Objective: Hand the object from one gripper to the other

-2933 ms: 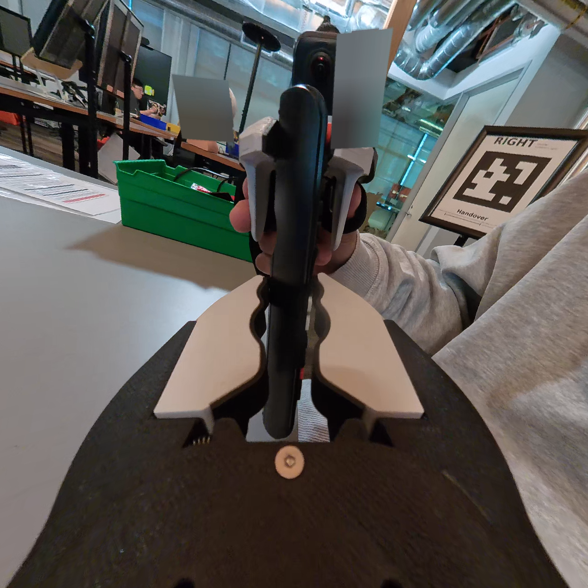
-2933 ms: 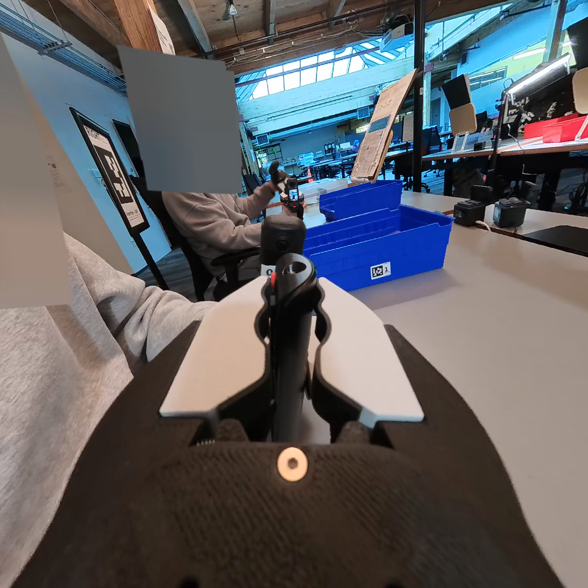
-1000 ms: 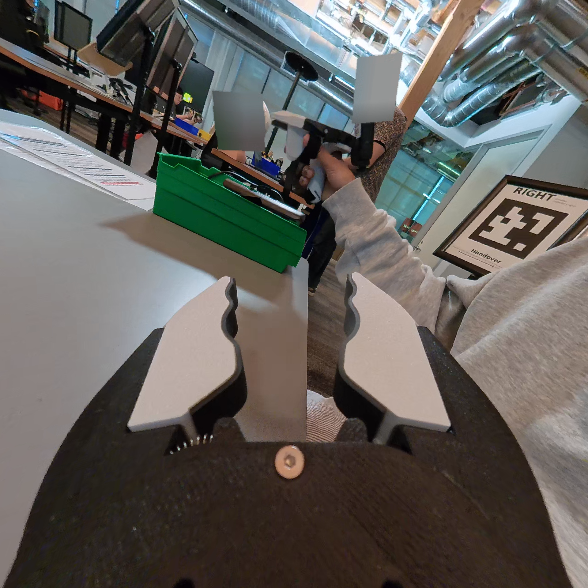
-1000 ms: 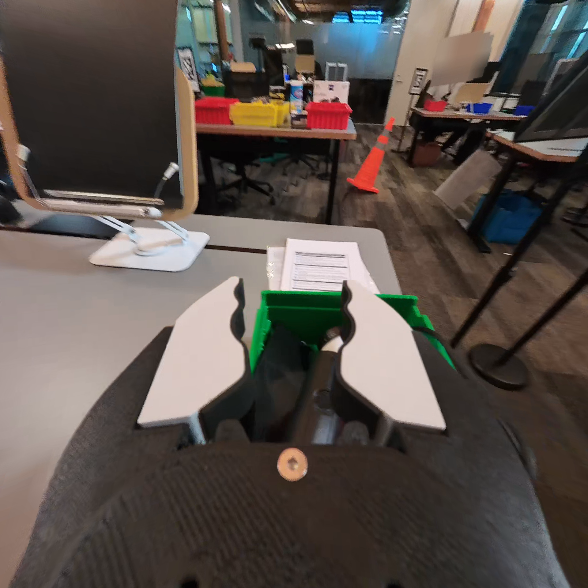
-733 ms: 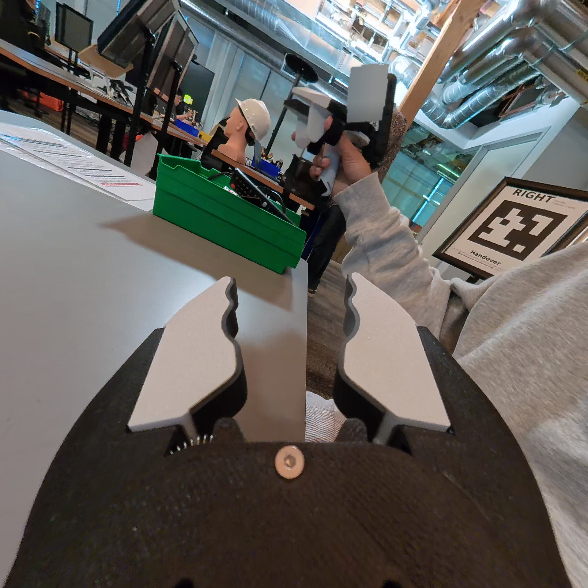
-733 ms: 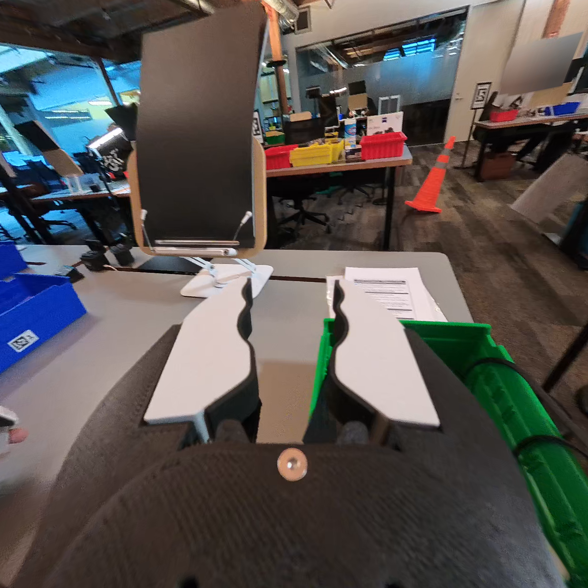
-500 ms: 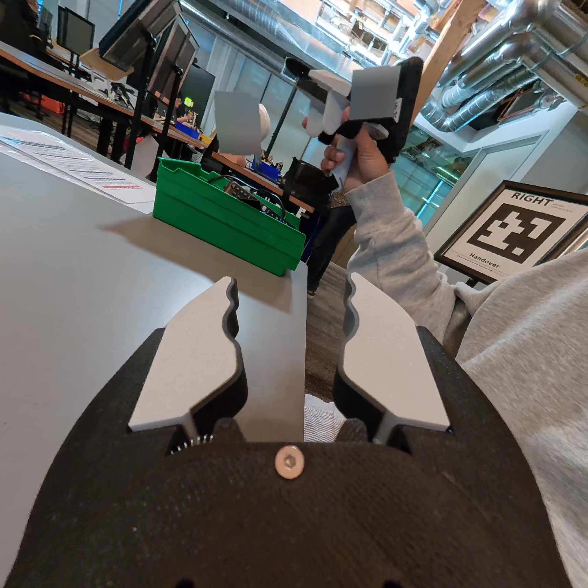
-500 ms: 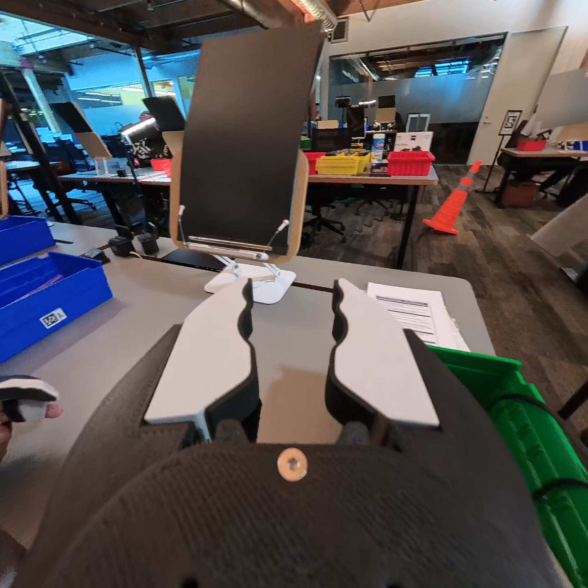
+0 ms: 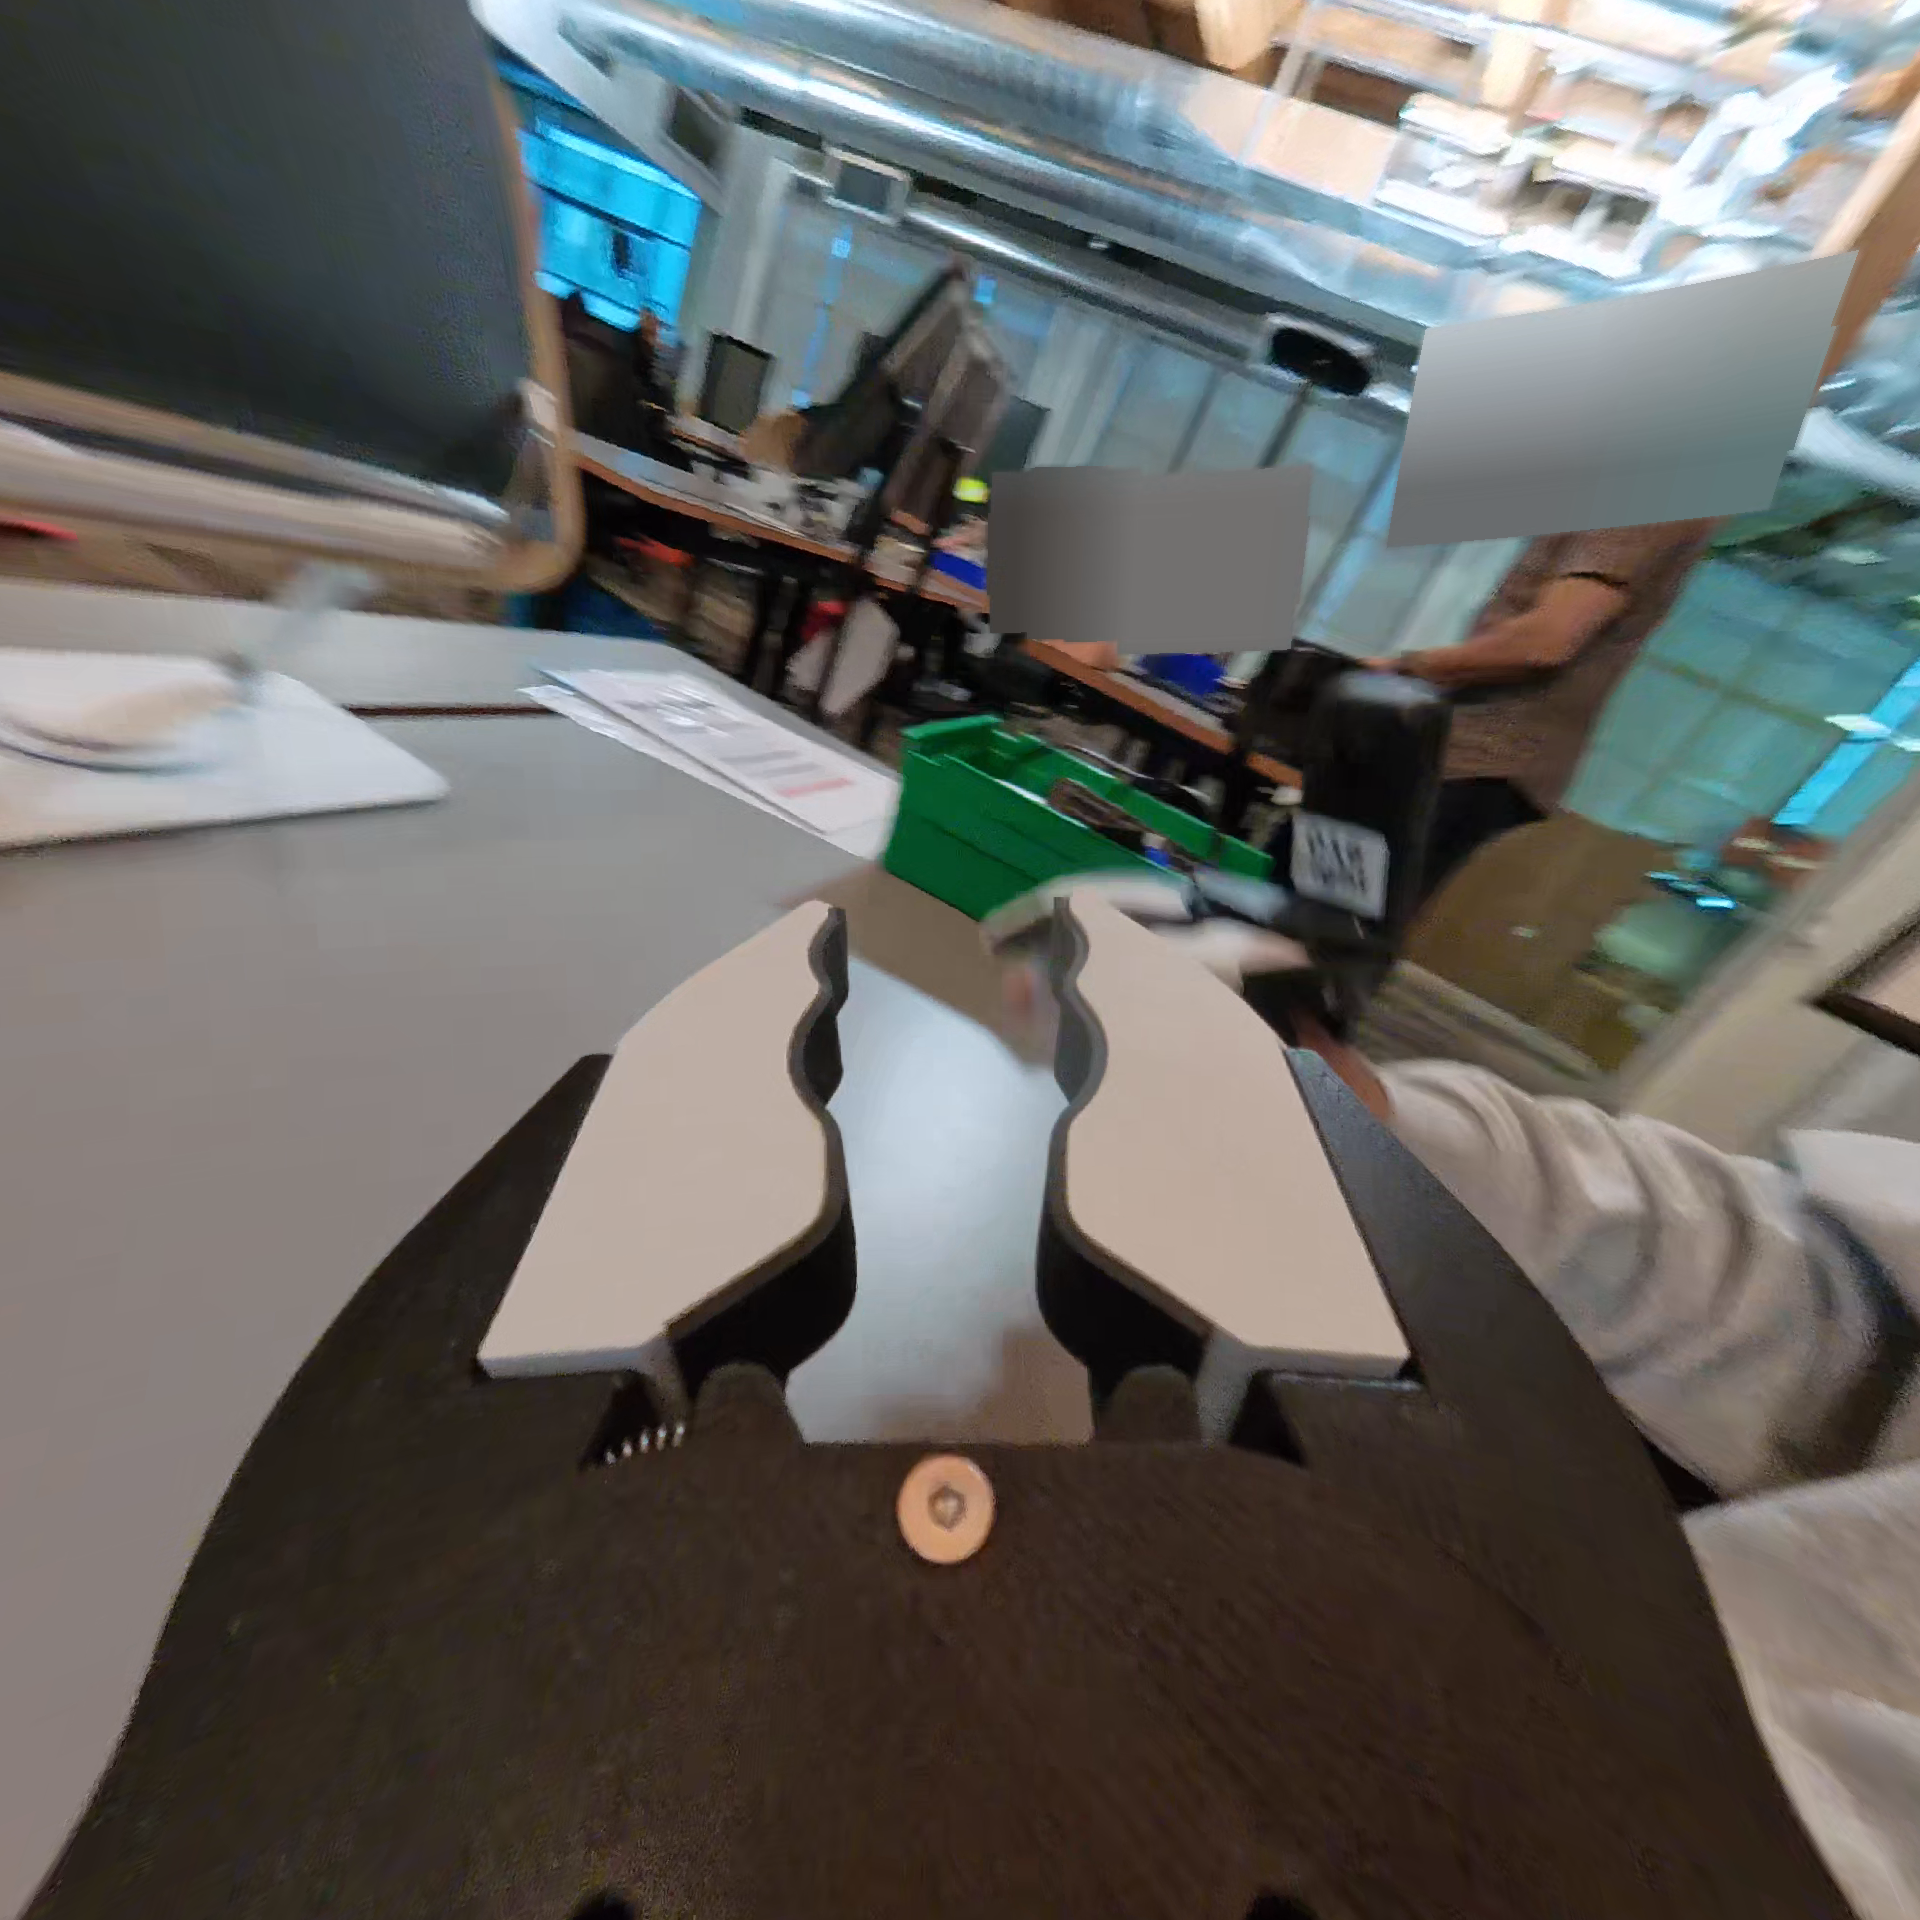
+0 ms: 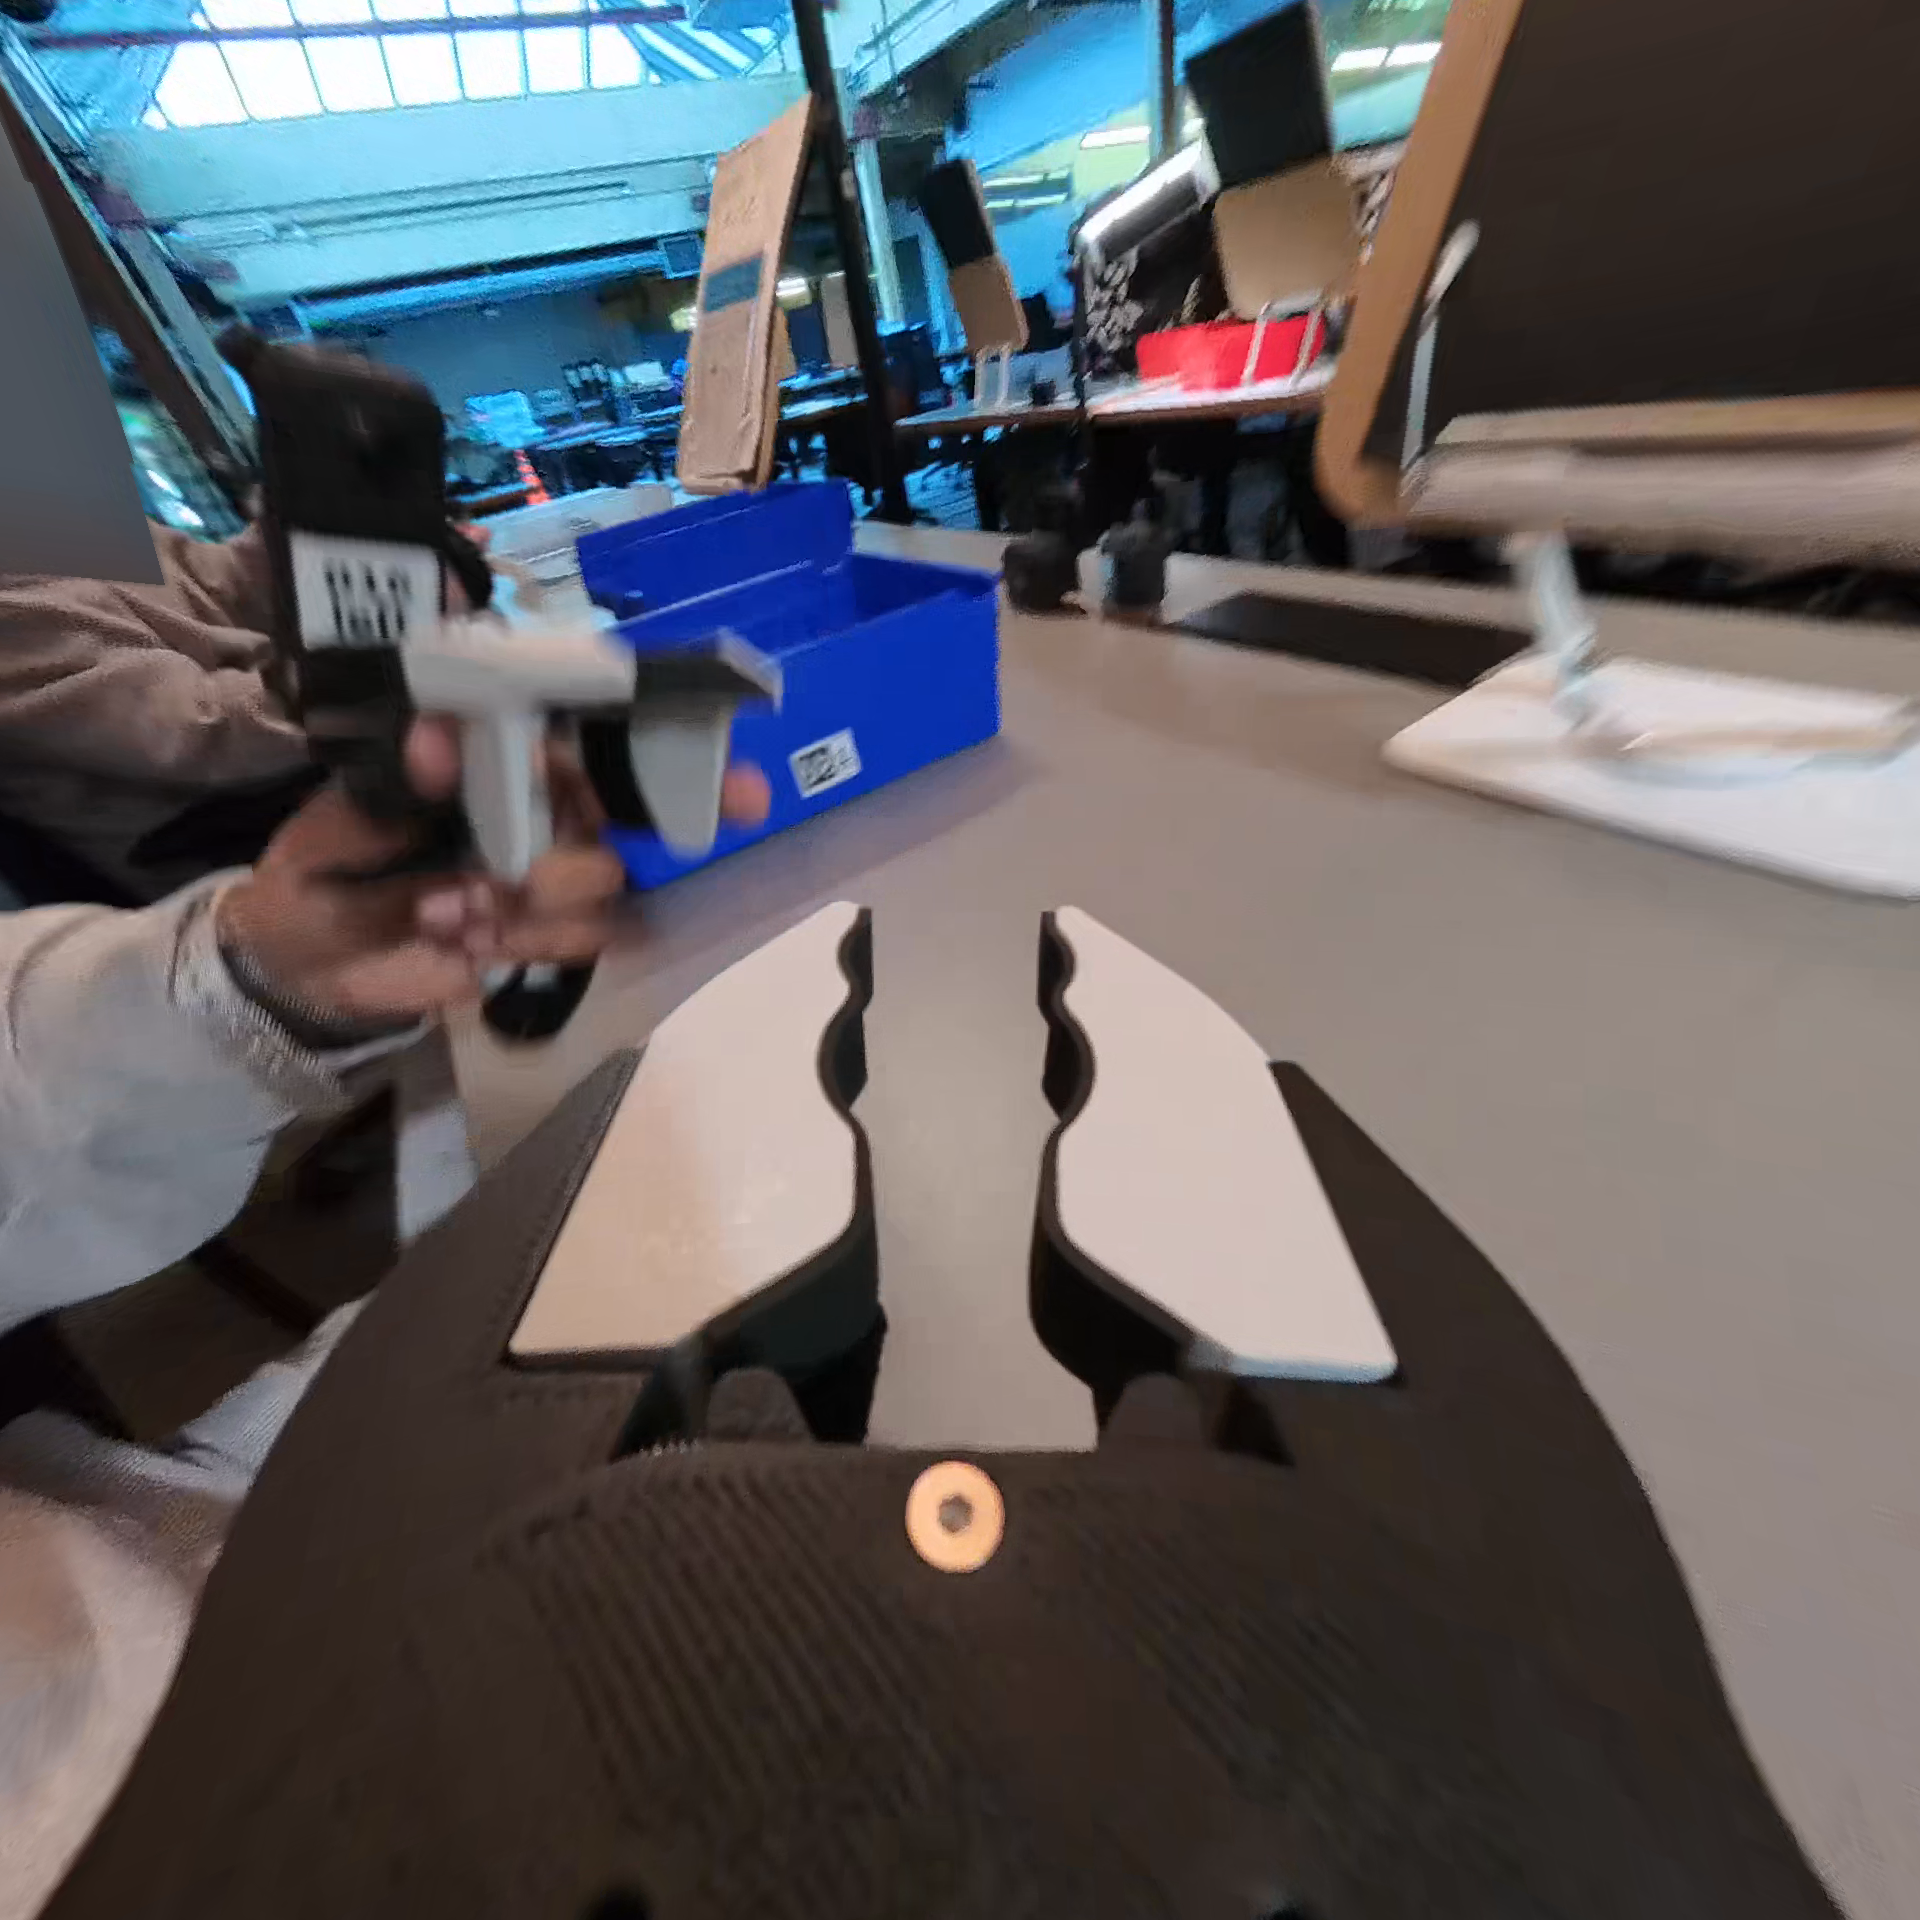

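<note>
- Left hand-held gripper [image 9: 943, 920] is held partly open, nothing between its fingers; same for the right hand-held gripper [image 10: 954, 920], gap empty.
- No object is gripped; probably among the items in the green bin [image 9: 971, 831], not identifiable.
- A pick is judged to be needed first; jaws should be lined up over 1 item before closing.
- Both views are motion-blurred.
- Blue bin [image 10: 883, 665], tablet stand [image 10: 1662, 748] and papers [image 9: 727, 743] are spread on the tabletop [image 10: 1299, 935]; the space between the grippers is unobstructed.
</note>
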Available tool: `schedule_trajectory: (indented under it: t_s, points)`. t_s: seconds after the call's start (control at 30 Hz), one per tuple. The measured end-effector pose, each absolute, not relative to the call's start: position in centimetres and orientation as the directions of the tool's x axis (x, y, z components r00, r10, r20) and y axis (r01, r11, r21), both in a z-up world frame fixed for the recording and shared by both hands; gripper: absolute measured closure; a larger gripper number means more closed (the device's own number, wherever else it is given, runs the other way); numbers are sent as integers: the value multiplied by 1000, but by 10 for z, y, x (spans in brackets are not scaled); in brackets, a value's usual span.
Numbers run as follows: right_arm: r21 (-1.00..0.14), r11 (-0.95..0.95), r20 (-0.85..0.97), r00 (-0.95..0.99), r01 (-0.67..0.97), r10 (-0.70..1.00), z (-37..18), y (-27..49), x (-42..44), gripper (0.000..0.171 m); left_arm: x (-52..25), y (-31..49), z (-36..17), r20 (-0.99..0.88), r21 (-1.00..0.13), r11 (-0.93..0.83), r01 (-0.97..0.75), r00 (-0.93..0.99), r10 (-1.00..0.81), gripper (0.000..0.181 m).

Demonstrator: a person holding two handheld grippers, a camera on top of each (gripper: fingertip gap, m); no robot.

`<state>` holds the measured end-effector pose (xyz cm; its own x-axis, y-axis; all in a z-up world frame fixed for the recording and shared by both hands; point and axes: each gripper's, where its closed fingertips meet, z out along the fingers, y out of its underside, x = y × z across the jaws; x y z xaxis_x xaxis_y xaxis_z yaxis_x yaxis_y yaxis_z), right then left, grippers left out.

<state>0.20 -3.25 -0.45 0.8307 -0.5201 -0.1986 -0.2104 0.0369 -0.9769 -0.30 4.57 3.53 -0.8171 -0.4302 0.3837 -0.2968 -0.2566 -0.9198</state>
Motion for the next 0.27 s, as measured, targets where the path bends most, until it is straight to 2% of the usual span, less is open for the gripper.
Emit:
schedule_trajectory:
  t_s: [0.1, 0.17, 0.27]
  points:
    - [-919, 137, -392, 816, -370, -425, -36, -3, -15, 146, 27, 111, 61, 285, -958, -220, -183, -680, -675, 143]
    - [-886, 112, -460, 822, -450, -336, -47, 15, -27, 145, 42, 165, 72, 230, -973, -169, -160, -554, -800, 139]
    - [-883, 26, -456, 843, -469, -284, -54, 28, -38, 146, 54, 242, 58, 167, -952, -39, -303, -411, -896, 135]
